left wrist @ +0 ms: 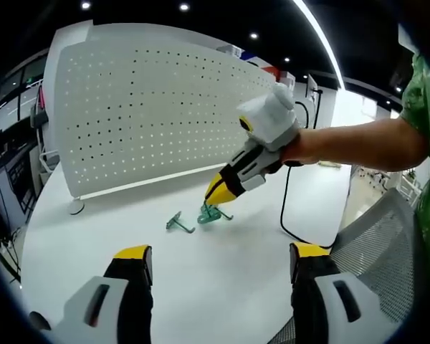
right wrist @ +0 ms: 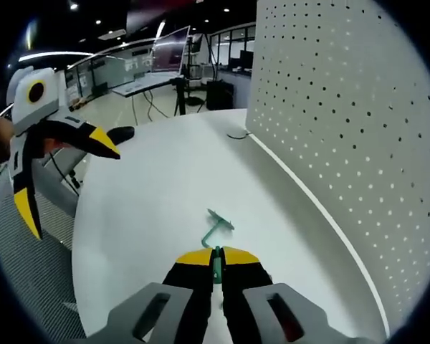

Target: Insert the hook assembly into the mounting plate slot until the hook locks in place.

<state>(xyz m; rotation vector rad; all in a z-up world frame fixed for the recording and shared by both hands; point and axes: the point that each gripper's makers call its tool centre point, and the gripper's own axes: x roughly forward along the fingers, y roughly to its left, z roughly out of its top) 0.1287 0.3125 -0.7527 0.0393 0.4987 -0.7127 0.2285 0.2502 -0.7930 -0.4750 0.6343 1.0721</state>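
A green hook (left wrist: 212, 213) sits at the white table's surface, with my right gripper (left wrist: 218, 195) shut on it and a person's hand holding that gripper. In the right gripper view the green hook (right wrist: 216, 266) shows as a thin strip pinched between the yellow tips of my right gripper (right wrist: 216, 256). A second green hook (left wrist: 179, 223) lies loose just left of it, and the second hook (right wrist: 218, 223) lies just beyond the tips. The white perforated mounting plate (left wrist: 150, 107) stands upright behind; the plate (right wrist: 344, 107) is on the right. My left gripper (left wrist: 220, 251) is open and holds nothing; my left gripper (right wrist: 72, 186) hangs at the left.
The round white table (left wrist: 129, 208) carries everything. A black cable (left wrist: 283, 215) runs down its right edge. A grey mesh chair (left wrist: 376, 244) stands close by at the right. Desks and monitors (right wrist: 165, 54) fill the room beyond the table.
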